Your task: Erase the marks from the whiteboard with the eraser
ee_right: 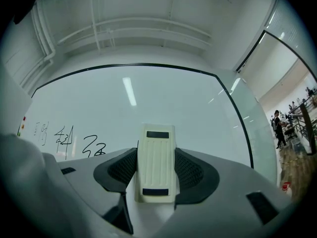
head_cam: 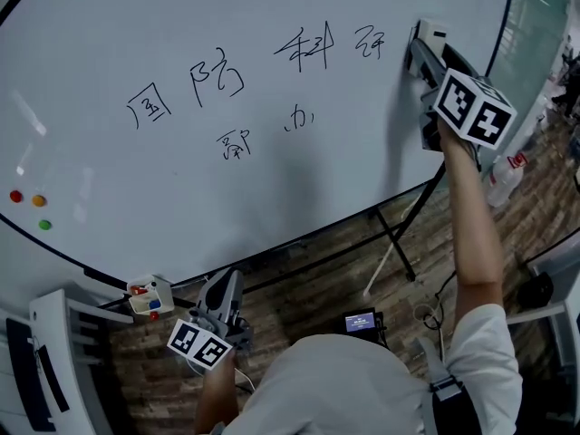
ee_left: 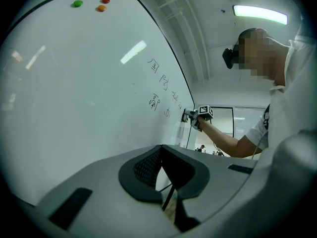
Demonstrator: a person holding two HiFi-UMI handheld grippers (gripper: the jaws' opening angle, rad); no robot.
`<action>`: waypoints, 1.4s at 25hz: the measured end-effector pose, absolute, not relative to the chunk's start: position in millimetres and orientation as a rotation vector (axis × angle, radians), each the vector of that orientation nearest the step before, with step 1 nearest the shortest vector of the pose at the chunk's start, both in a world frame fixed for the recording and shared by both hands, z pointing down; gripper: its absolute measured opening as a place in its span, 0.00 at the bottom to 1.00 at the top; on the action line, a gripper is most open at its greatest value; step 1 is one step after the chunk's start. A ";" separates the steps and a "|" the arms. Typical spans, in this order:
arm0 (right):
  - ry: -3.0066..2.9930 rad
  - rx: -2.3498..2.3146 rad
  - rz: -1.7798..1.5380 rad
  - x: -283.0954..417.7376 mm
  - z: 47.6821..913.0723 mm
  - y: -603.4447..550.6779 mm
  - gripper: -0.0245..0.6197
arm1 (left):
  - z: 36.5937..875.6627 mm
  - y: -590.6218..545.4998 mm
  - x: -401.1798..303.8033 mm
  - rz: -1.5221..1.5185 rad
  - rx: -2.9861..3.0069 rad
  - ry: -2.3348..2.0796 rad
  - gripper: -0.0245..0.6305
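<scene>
Box [head_cam: 164, 295] by whiteboard [head_cam: 290, 184] holds red, blue pieces (right gripper [ee_right: 156, 171] grips eraser [ee_right: 156, 150]).

shirt [head_cam: 362, 383]: white, short sleeves, frame bottom | left gripper [head_cam: 226, 284]: grey, black pads, black-and-white marker cube | right gripper [head_cam: 419, 51]: same, upper right

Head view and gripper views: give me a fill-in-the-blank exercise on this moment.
1. The right gripper is shut on the ____.
2. In the head view, that gripper sits to the ____ of the writing.
3. The left gripper is shut, holding ____.
Missing words: eraser; right; nothing.
</scene>
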State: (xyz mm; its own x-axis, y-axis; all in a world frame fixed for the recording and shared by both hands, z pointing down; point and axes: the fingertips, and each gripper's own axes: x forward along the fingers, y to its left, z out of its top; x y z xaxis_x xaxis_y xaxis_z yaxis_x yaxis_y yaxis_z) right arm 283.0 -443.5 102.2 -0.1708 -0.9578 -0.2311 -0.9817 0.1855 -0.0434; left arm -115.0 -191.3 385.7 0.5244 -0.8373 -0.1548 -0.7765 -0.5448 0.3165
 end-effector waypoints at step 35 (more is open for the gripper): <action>2.333 -1.804 0.237 135.8 90.0 -397.6 0.43 | 395.2 -186.1 -141.6 -0.487 2.555 -1.269 0.04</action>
